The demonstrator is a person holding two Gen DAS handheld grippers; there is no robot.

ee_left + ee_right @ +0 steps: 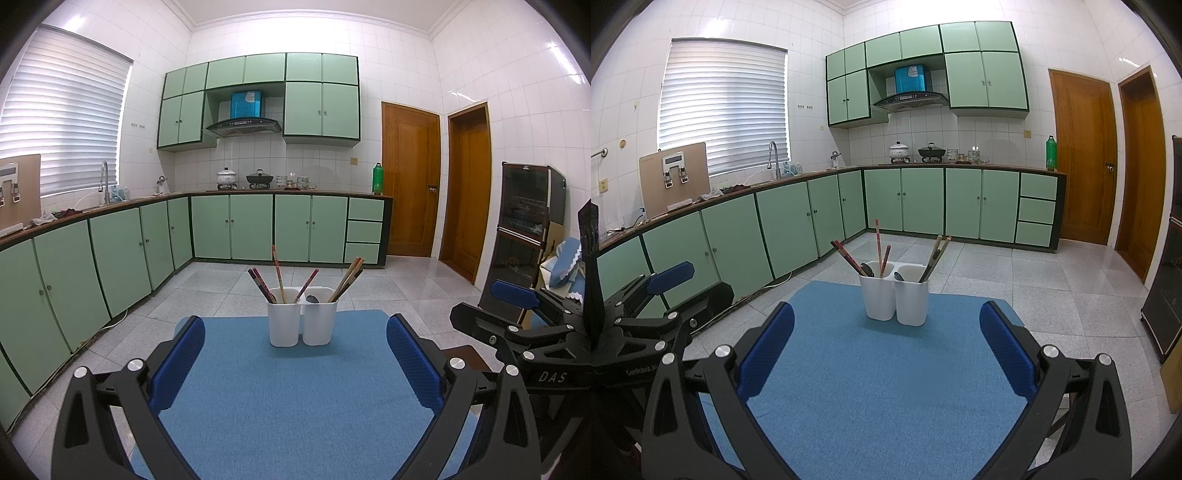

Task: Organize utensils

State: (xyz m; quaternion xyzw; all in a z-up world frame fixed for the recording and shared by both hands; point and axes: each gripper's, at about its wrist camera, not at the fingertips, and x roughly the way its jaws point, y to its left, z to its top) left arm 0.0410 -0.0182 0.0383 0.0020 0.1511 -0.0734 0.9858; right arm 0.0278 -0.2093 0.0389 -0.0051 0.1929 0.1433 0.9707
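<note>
Centrally on the blue felt-like worktop (280, 398), two smooth white plastic holders (302, 320) stand touching, bristling with slim wooden chopsticks (277, 273). Left tongs (295, 365) and right tongs (886, 354) gape apart, empty.

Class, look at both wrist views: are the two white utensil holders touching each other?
Touching. In the right wrist view the left holder and right holder stand wall against wall, with no blue mat showing between them.

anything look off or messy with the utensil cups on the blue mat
Nothing spilled or tipped. Both white cups stand upright, side by side on the blue mat. The only untidiness: chopsticks and dark spoons are mixed across both cups, leaning in different directions.
</note>
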